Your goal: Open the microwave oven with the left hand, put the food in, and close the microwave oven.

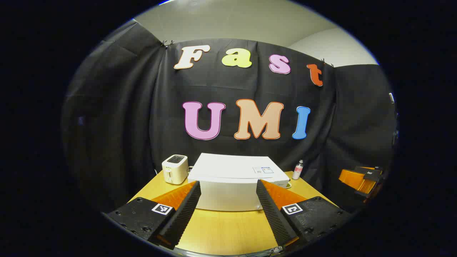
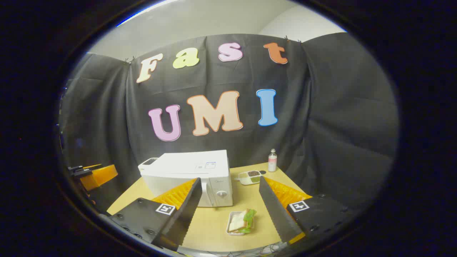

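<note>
Microwave [image 1: 232,185] shut, dead ahead of left gripper [image 1: 228,214], frame centre; spread wide, empty. Right gripper [image 2: 228,210] wide too, sandwich [image 2: 242,221] between fingers, lower centre.

The counter [image 1: 228,228] looked like pale wood laminate, smooth with a soft sheen. Ahead of the left tool [image 1: 228,214], the microwave oven [image 1: 232,178] had a smooth white casing, seemingly painted metal or plastic, faintly glossy, with a paper sticker on top. To its left the toaster [image 1: 175,168] was glossy cream plastic. The bottle [image 1: 297,170] to the right looked like clear plastic. The booth wall [image 1: 125,107] was matt black cloth, creased. The tool's fingers [image 1: 184,210] bore ribbed, matt pads. Between the right tool's [image 2: 228,214] fingers, the sandwich [image 2: 244,220] lay in a smooth white tray [image 2: 230,225]; beyond it sat a smooth compartment dish [image 2: 250,176].
</note>
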`<state>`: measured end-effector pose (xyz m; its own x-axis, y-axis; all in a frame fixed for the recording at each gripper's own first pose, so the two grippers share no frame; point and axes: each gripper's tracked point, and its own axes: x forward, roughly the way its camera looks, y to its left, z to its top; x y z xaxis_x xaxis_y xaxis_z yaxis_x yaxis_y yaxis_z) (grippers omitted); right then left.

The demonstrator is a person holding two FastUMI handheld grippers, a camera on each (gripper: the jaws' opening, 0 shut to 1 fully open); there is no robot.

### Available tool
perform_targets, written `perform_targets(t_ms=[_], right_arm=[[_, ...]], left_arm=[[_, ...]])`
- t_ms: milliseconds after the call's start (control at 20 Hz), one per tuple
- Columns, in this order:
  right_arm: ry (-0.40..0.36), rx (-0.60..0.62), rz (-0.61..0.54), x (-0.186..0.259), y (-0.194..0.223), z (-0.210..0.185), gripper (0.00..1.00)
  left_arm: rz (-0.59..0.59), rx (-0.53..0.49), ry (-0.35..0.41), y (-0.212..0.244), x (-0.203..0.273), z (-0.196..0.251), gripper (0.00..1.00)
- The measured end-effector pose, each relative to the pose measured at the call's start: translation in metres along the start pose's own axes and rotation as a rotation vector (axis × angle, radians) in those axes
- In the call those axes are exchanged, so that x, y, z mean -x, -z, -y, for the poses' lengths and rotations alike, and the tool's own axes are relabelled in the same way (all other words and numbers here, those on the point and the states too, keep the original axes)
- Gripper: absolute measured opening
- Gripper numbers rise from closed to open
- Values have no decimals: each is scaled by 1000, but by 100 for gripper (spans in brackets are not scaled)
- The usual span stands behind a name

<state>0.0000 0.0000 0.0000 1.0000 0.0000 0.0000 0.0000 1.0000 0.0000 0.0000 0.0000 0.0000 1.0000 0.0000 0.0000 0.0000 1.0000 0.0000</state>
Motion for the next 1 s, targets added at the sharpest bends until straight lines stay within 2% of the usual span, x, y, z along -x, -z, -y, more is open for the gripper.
perform_targets(t_ms=[50,150,350,500,750,1000], right_arm=[[-4,-1,-1,-1,-1,2,92],[-11,-4,-11,-4,-1,6,92],[-27,-21,-31,-10,0,14,92],[-28,-15,-39,-16,2,20,92],[-44,-27,-40,-23,3,23,92],[-40,-28,-45,-30,5,30,92]], left_arm=[[-4,13,4,2,-2,4,93],[-13,36,3,4,-6,10,96],[-31,41,-35,11,-14,8,96],[-35,60,-25,14,-15,11,96],[-68,74,-54,28,-19,4,96],[-104,92,-30,39,-30,17,96]])
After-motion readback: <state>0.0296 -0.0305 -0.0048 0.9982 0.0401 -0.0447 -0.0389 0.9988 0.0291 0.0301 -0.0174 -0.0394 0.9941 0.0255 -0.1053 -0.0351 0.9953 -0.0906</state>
